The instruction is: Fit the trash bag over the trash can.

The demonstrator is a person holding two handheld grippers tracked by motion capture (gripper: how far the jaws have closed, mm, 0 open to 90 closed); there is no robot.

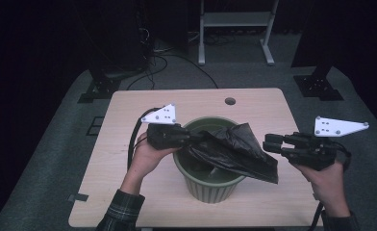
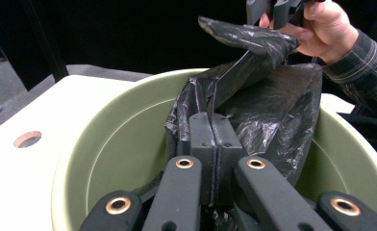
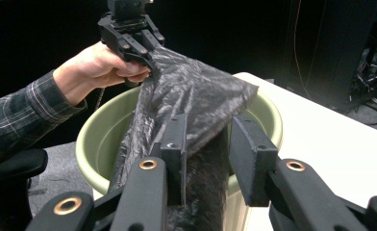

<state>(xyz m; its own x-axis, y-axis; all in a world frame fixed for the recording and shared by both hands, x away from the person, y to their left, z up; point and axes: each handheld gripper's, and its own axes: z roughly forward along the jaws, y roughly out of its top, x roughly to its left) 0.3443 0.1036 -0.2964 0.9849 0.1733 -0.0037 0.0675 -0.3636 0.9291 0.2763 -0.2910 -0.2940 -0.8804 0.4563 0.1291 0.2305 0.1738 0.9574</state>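
The left hand-held gripper (image 1: 192, 136) pinches the black bag (image 1: 234, 149) over the green bin (image 1: 210, 187) on the desk (image 1: 129, 110). The right hand-held gripper (image 1: 269, 144), jaws spread, sits just right of the bag's loose edge, which stretches toward it.

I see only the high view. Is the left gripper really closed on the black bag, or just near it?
Observer: Closed. In the left gripper view the left gripper has its pads pressed together on a fold of the bag.
Operator: And the right gripper, does it hold the bag?
Observer: No. In the right gripper view the right gripper has a gap between its jaws; the bag hangs between them, not pinched.
Operator: Is the bag inside the bin?
Observer: Partly. Its lower part goes down inside the green bin.
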